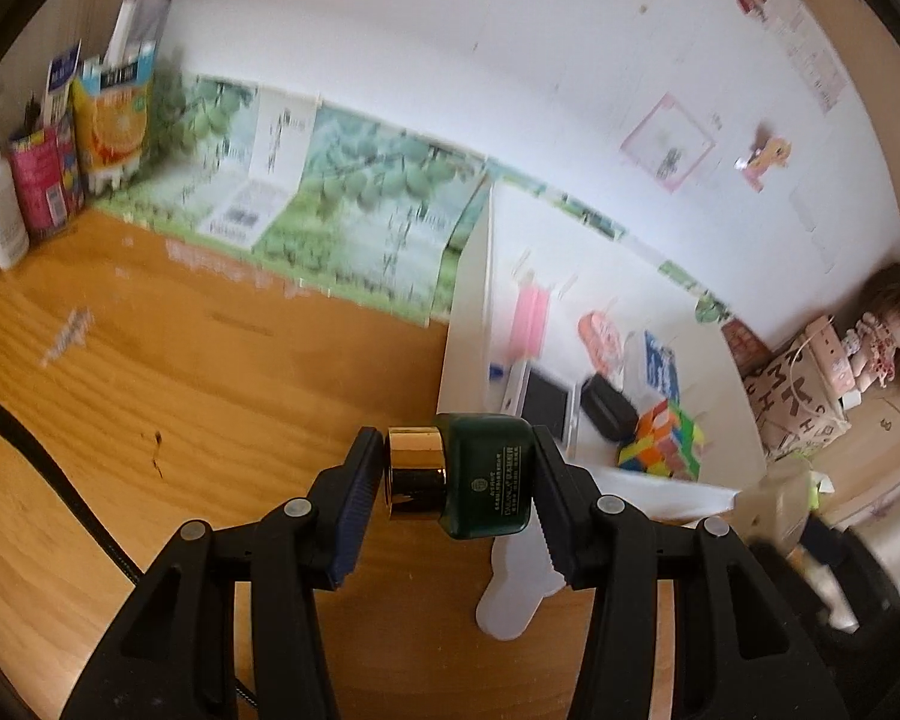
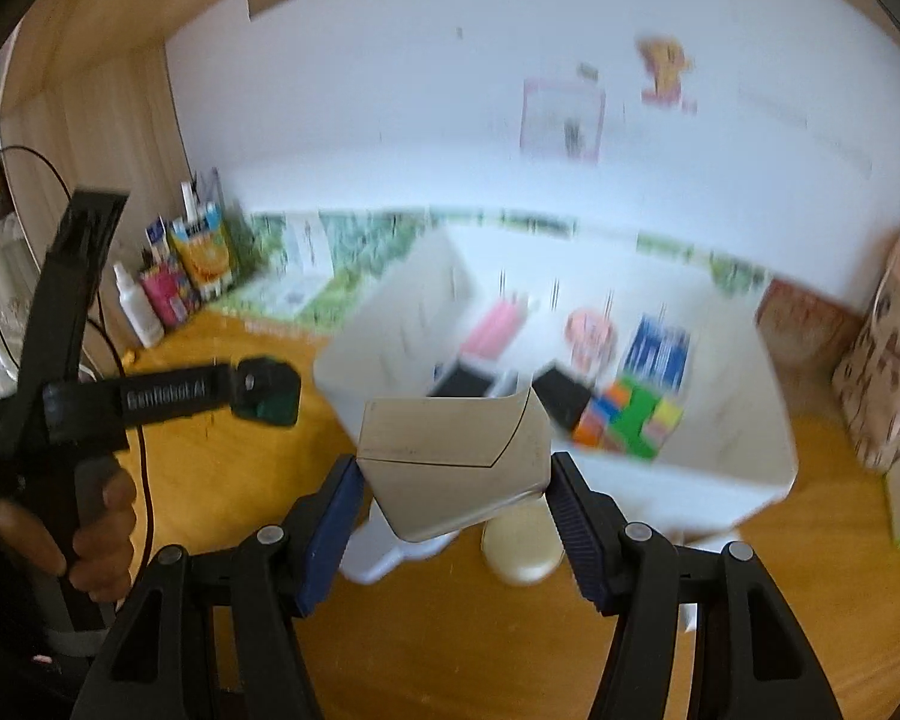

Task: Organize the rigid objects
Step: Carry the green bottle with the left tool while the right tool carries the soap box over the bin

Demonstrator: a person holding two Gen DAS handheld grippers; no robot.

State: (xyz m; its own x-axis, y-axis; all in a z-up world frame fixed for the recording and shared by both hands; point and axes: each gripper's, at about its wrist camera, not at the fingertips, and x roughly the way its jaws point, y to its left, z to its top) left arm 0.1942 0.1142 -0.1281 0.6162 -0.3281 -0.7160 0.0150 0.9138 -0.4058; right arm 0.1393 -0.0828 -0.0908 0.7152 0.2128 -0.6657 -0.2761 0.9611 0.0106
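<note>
Transport is the step in hand: both grippers carry loads toward the white organizer bin (image 2: 750, 420). The left gripper (image 1: 456, 480) pinches a dark green bottle (image 1: 486, 480) with a gold cap, lying crosswise between its fingers, the bin ahead and to their right. The right gripper (image 2: 453, 480) clamps a silver tin (image 2: 456, 456), tilted, with the bin just beyond its fingers. Judging by the crowded compartments, each load should be lowered over a free slot before the fingers spread, one gripper at a time, since the two are close.
</note>
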